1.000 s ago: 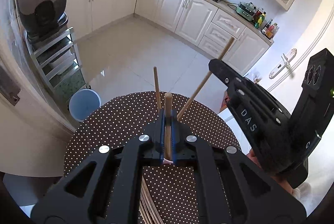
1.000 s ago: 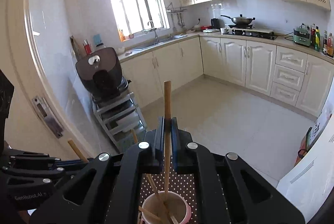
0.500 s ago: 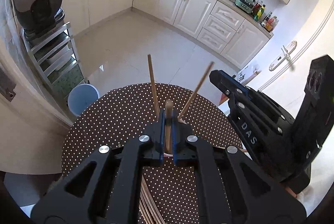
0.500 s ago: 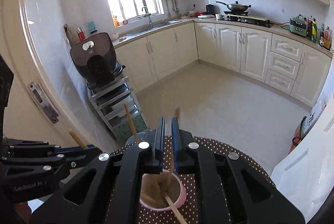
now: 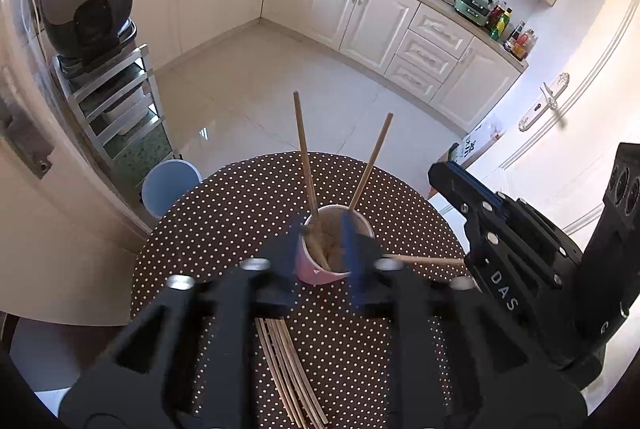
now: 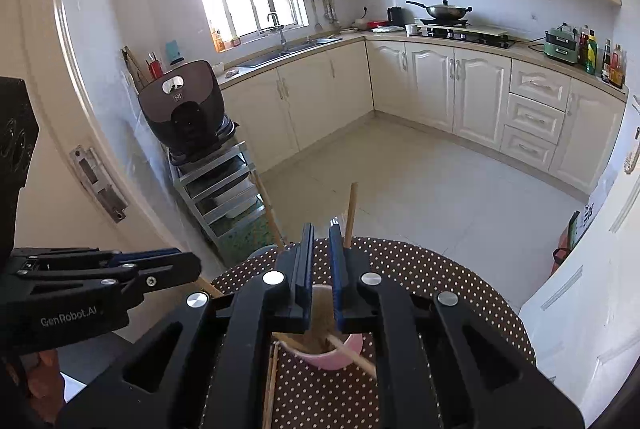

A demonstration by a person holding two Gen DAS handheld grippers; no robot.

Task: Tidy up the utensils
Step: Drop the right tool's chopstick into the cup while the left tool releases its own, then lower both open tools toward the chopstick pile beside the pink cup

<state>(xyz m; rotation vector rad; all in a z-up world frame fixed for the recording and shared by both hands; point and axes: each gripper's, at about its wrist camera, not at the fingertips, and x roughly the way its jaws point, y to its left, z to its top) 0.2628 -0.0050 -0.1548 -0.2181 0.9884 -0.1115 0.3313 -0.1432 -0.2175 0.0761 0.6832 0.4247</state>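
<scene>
Chopsticks (image 5: 305, 153) stand in the pink cup (image 5: 316, 269) mid-table; more lie loose (image 5: 290, 369) nearer on the dotted cloth. Both the left gripper (image 5: 325, 241) and right gripper (image 6: 320, 261) hover over the cup, jaws slightly apart and empty. Judging by this, a drop is done; next comes reaching for a loose one.

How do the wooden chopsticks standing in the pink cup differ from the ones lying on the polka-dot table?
The wooden chopsticks in the pink cup stand steeply, like the tallest one, and splay apart; the wooden chopsticks lying on the brown polka-dot table are flat and bunched side by side. The cup's set is contained, while the table's bundle lies loose nearer the camera. Both sets look like the same plain light wood.
</scene>
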